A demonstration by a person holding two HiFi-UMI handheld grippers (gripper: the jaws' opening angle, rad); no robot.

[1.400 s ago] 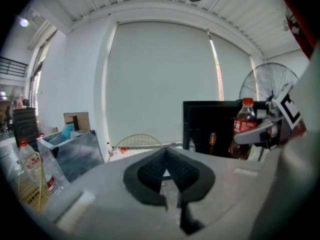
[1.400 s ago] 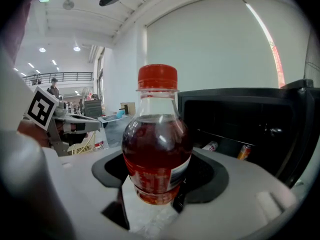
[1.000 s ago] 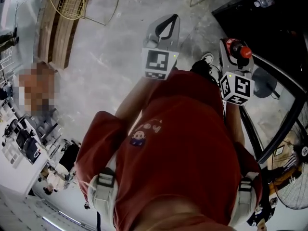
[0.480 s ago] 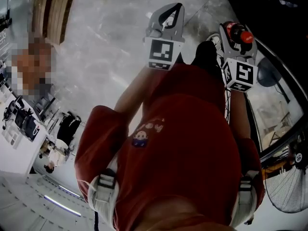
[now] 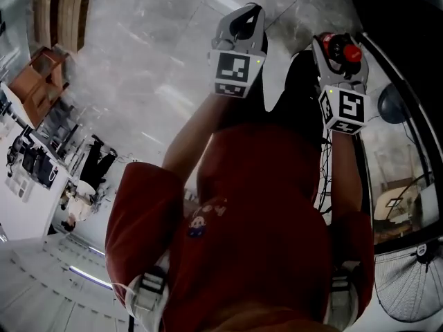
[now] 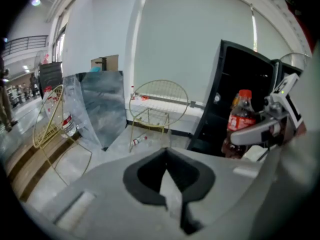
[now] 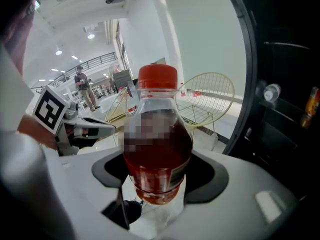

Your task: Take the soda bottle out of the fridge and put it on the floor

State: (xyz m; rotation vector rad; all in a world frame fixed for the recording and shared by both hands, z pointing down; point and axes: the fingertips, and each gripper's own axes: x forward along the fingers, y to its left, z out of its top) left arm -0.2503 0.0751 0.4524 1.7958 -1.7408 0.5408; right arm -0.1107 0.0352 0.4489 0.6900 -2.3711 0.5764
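Carry step: the bottle is out of the fridge but not down yet. My right gripper [image 7: 159,181] pinches the soda bottle [image 7: 158,144] low on its body, with a pad on each side. The bottle is roughly upright, red cap on top, reddish-brown drink inside. The head view shows it in front of the person's right arm, above the pale floor [image 5: 152,81] and beside the open black fridge [image 7: 285,84].

The left gripper [image 6: 165,159] has its tongs pressed together at the tips with nothing in them. It hangs near the right one, apart from the bottle. A wire chair [image 6: 159,104] stands well off, not in the way. No view shows the gap between bottle base and floor.

Next move, as I judge it: lower the right gripper straight down with the bottle upright. Once the base rests flat, spread the tongs and back off. The bottle is tall and narrow, so it could topple if let go early.
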